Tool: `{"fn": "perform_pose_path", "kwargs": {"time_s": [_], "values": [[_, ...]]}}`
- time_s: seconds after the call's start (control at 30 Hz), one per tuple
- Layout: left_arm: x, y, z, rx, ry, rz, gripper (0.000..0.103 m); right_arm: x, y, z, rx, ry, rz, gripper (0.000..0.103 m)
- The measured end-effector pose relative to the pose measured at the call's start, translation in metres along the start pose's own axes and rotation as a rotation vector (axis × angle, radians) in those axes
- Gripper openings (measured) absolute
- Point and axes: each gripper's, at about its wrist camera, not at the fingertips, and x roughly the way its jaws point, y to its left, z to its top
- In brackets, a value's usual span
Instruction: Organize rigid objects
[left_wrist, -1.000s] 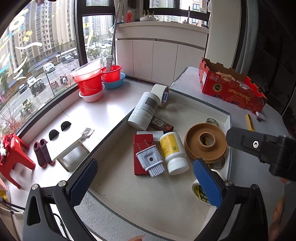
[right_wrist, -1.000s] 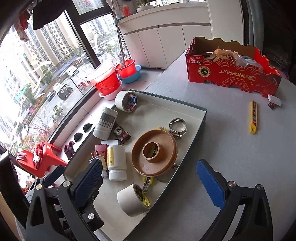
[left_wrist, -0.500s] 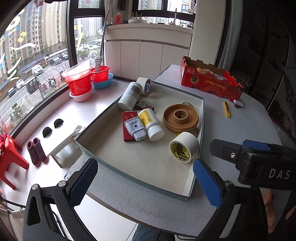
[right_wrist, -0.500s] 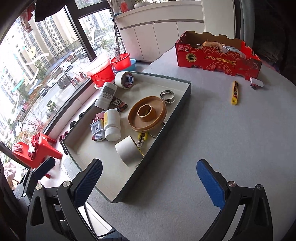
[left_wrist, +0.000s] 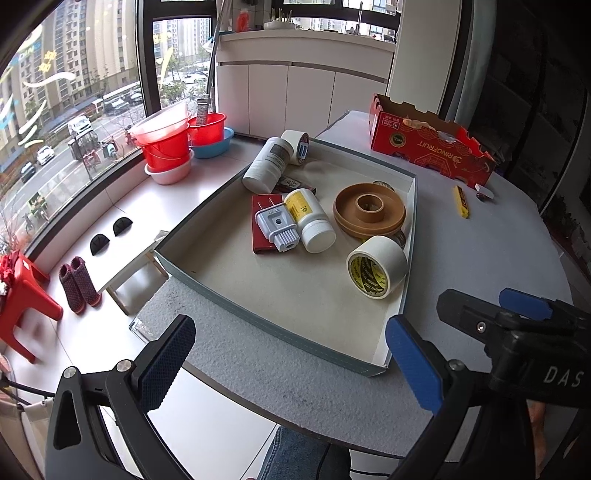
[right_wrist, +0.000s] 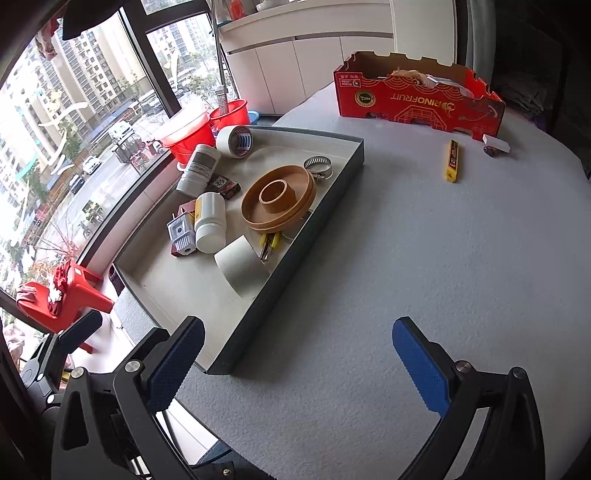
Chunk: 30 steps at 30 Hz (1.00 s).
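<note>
A shallow grey tray (left_wrist: 280, 334) (right_wrist: 258, 317) on the table holds a brown plastic reel (left_wrist: 369, 210) (right_wrist: 279, 203), two white tape rolls (left_wrist: 376, 271) (right_wrist: 242, 271) (left_wrist: 297, 146), two white bottles (left_wrist: 310, 221) (right_wrist: 210, 223) (left_wrist: 267, 164), a grey plug (left_wrist: 277, 225) on a red box, and a hose clamp (right_wrist: 318, 164). My left gripper (left_wrist: 291, 363) hangs open at the tray's near edge, nothing between its fingers. My right gripper (right_wrist: 295, 365) is open over the table, just right of the tray's near corner. A yellow utility knife (right_wrist: 451, 160) (left_wrist: 461, 201) lies on the table.
A red cardboard fruit box (right_wrist: 417, 99) (left_wrist: 430, 151) stands at the table's far side, with a small white item (right_wrist: 496, 144) near it. Red basins (left_wrist: 166, 144) sit on the window ledge left of the table. A red stool (left_wrist: 22, 295) stands below. The table edge is close.
Both grippers have pulled back and up from over the tray toward the table's near edge. The whole tray is now in view. Both stay open and nothing in the tray moved.
</note>
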Motion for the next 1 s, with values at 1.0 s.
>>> {"fn": "perform_pose_path", "kwargs": {"time_s": [1.0], "values": [[0.003,0.014,0.006,-0.034,0.011,0.074,0.103,-0.001,0.02,0.016,-0.07,-0.012,-0.024,0.102]]}}
